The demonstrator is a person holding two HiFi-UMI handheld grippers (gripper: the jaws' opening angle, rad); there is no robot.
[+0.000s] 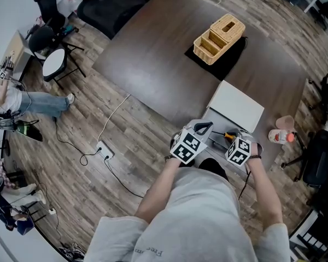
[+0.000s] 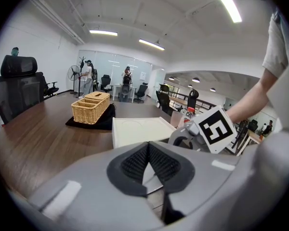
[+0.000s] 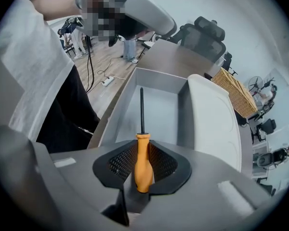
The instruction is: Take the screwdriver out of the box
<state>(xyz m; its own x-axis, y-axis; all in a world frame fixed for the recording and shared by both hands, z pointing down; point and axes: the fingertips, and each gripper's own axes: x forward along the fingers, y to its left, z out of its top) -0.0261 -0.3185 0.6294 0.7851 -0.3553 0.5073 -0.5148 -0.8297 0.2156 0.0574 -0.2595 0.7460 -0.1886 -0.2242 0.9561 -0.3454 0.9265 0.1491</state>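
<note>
An orange-handled screwdriver [image 3: 143,160] with a dark shaft sits between the jaws of my right gripper [image 3: 142,150], which is shut on its handle. The shaft points out over the open grey box [image 3: 159,114], with the handle held above the box's near end. The box's white lid [image 3: 214,119] lies open beside it. In the head view, the screwdriver [image 1: 228,136] shows between my right gripper [image 1: 238,146] and left gripper [image 1: 197,132] at the table's near edge. My left gripper [image 2: 148,146] is shut with nothing in it, just left of the box.
A wicker basket [image 1: 219,38] stands on a black cloth [image 1: 199,59] further back on the brown table [image 1: 153,64]. A red-capped bottle [image 1: 281,137] and a cup [image 1: 285,122] stand right of the box. Office chairs and a floor cable with a power strip [image 1: 105,152] surround the table.
</note>
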